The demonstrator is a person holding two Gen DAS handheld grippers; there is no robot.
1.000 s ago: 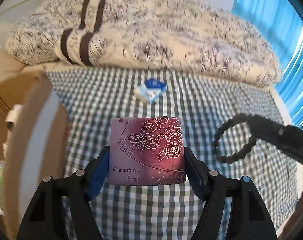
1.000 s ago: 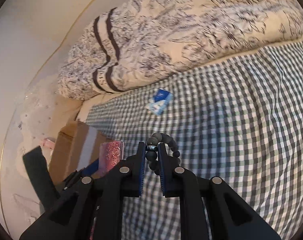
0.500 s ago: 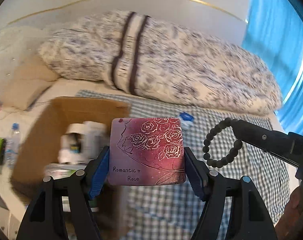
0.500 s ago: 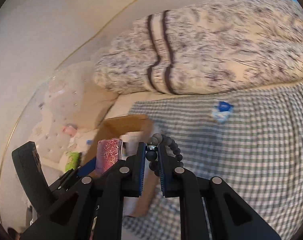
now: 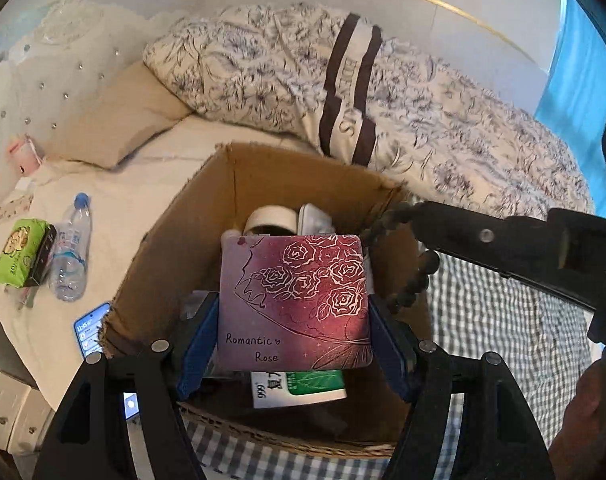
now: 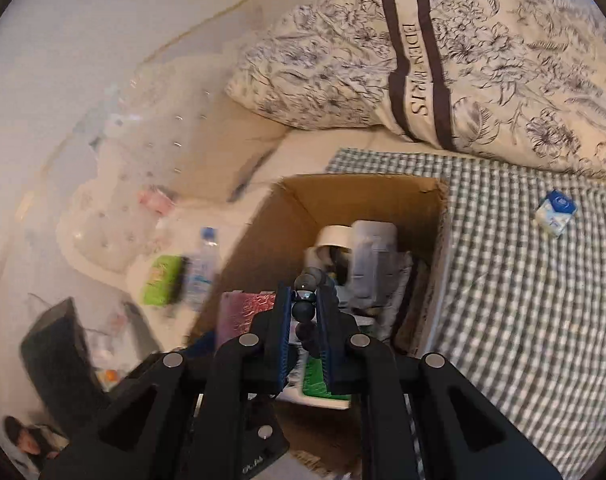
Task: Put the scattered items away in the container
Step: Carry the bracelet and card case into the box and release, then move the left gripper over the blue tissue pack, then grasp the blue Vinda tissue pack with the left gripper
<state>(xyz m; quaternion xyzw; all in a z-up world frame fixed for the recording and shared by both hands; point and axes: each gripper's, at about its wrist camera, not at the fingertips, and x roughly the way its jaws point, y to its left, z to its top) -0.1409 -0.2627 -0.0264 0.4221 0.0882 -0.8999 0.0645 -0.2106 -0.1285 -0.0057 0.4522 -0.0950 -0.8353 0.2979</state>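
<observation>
My left gripper (image 5: 293,320) is shut on a maroon card (image 5: 295,300) printed with roses and "Romantic Rose", held above the open cardboard box (image 5: 175,240). My right gripper (image 6: 304,304) is shut on a dark bead bracelet (image 6: 305,312), which also hangs over the box (image 6: 263,224). In the left wrist view the bracelet (image 5: 417,280) dangles from the right gripper at the box's right side. Inside the box lie a white tape roll (image 5: 269,220), a grey pack (image 6: 373,264) and a green-and-white packet (image 5: 303,392). A small blue-and-white packet (image 6: 555,207) lies on the checked cloth.
The box sits on a bed at the edge of a grey checked cloth (image 6: 523,320). A floral quilt (image 5: 423,120) lies behind it. Left of the box are a water bottle (image 5: 69,256), a green pack (image 5: 19,256) and a phone (image 5: 89,328). A pillow (image 5: 119,120) rests by the headboard.
Both grippers have swung left from over the checked cloth to above the cardboard box, still holding the card and the bracelet. The box's inside now shows beneath them.
</observation>
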